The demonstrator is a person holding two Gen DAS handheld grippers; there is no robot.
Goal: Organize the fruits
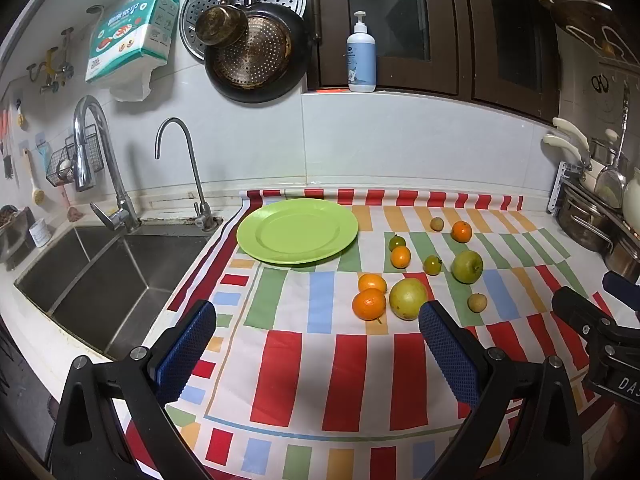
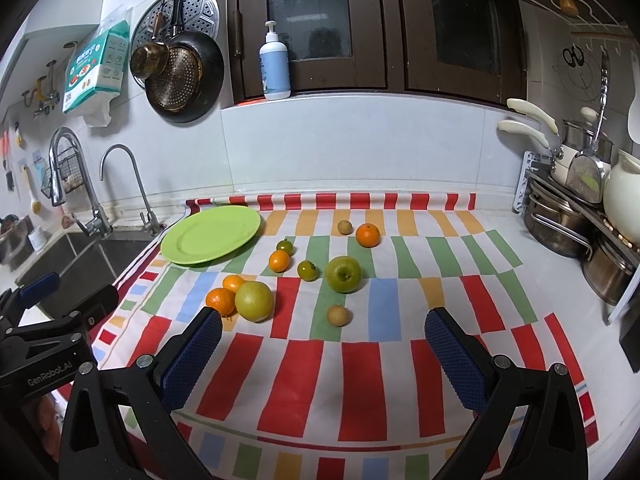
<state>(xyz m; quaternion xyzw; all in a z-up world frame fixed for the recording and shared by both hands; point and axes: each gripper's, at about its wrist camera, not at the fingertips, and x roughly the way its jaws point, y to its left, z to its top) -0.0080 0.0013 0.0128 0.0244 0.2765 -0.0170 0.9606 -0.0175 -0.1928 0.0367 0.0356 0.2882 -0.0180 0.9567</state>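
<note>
An empty green plate (image 1: 297, 230) (image 2: 211, 234) lies at the back left of a striped cloth. Right of it lie several loose fruits: a yellow-green pear (image 1: 408, 298) (image 2: 254, 301), a green apple (image 1: 467, 266) (image 2: 343, 273), oranges (image 1: 369, 304) (image 2: 220, 301), small green tomatoes (image 1: 432, 265) (image 2: 307, 270) and small tan fruits (image 1: 477, 303) (image 2: 339, 315). My left gripper (image 1: 318, 320) is open and empty, in front of the plate and the oranges. My right gripper (image 2: 324, 326) is open and empty, just short of the pear and a tan fruit.
A steel sink (image 1: 100, 276) with two taps lies left of the cloth. Pots and a dish rack (image 2: 580, 216) stand at the right edge. A soap bottle (image 1: 361, 56) stands on the window sill. Pans hang on the wall.
</note>
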